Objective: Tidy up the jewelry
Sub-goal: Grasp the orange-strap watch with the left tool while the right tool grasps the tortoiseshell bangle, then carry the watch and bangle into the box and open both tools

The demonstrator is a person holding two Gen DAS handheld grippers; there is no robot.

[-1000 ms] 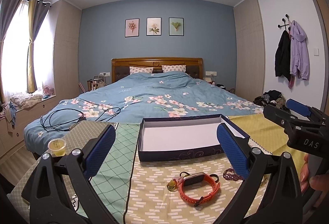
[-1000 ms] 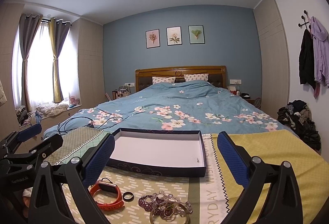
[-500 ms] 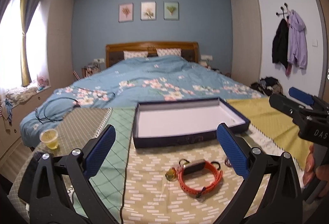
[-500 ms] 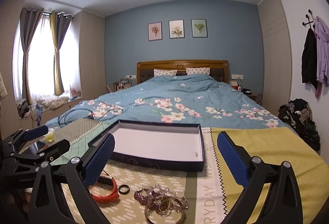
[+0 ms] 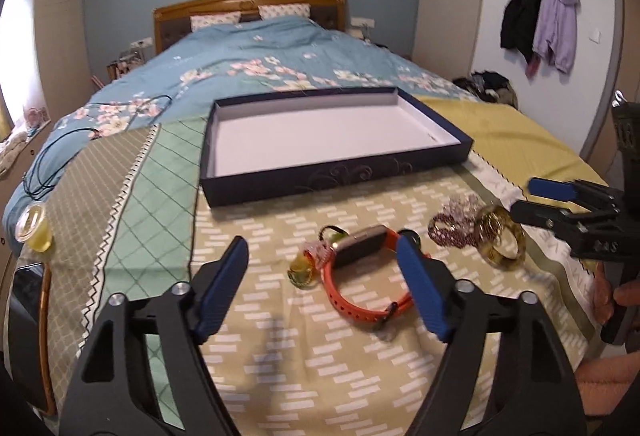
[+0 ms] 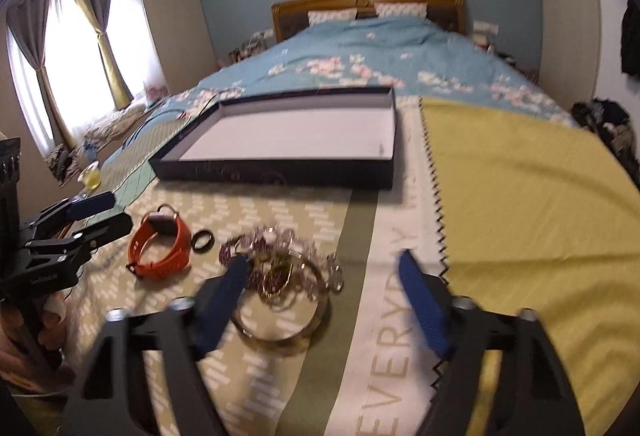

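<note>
A shallow dark blue box (image 5: 332, 179) with a white inside lies on the patterned cloth. In front of it lie an orange wristband (image 5: 360, 300), a small yellow charm (image 5: 302, 272), beaded bracelets (image 5: 452, 224) and a gold bangle (image 5: 500, 240). My left gripper (image 5: 322, 256) hovers over the wristband and charm, its jaws closing, the pads touching nothing. My right gripper (image 6: 323, 262) hangs over the bangle (image 6: 280, 320) and beads (image 6: 276, 248), jaws also closing; its left finger covers part of the pile. A black ring (image 6: 201, 237) lies beside the wristband (image 6: 160, 252).
A cup of yellow liquid (image 5: 34, 232) and a dark phone (image 5: 26, 316) sit at the cloth's left edge. A black cable (image 5: 60, 155) lies on the flowered bedspread behind. A hand (image 5: 616, 300) holds the right gripper. Yellow cloth (image 6: 520, 195) spreads to the right.
Both grippers have tipped downward and sunk toward the jewelry. Their jaws stand narrower than before. The wristband and bangle now fill more of each view.
</note>
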